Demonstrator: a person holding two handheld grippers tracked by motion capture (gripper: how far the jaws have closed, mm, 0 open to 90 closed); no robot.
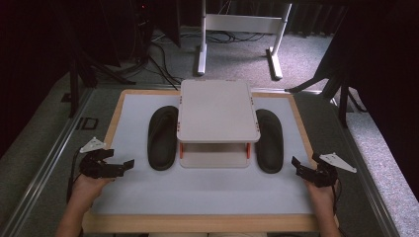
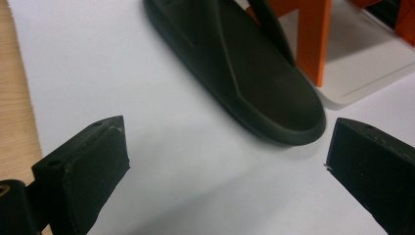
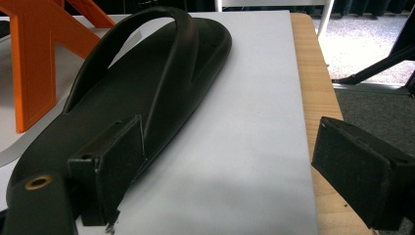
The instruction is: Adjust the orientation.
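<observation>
Two black slippers lie on the pale surface (image 1: 207,190), one on each side of a small white two-tier rack (image 1: 218,109) with orange posts. The left slipper (image 1: 163,137) lies lengthwise just beside the rack's left edge, and the right slipper (image 1: 269,140) mirrors it on the other side — each close to the rack, though whether they touch it cannot be told.

The left hand-held gripper (image 1: 127,165) hovers near the surface's left border, jaws spread apart and empty, pointing toward the heel end of the left slipper. In the left gripper view that slipper (image 2: 244,68) sits ahead of the jaws and toward the right one, its rounded end near but clear of the jaw tips, with one orange post (image 2: 311,36) just behind it.

The right hand-held gripper (image 1: 298,165) is held at the right border, jaws also apart and holding nothing, angled toward the right slipper's near end. In the right gripper view the slipper (image 3: 147,83) stretches away from beside the left jaw — its strap arched up, its heel end passing behind that jaw's pad.

A wooden rim (image 1: 202,223) frames the surface. The broad strip of surface between the slippers and the near rim is bare, as are narrow bands between each slipper and the side rims. The rack's lower shelf (image 1: 213,159) opens toward the person.
</observation>
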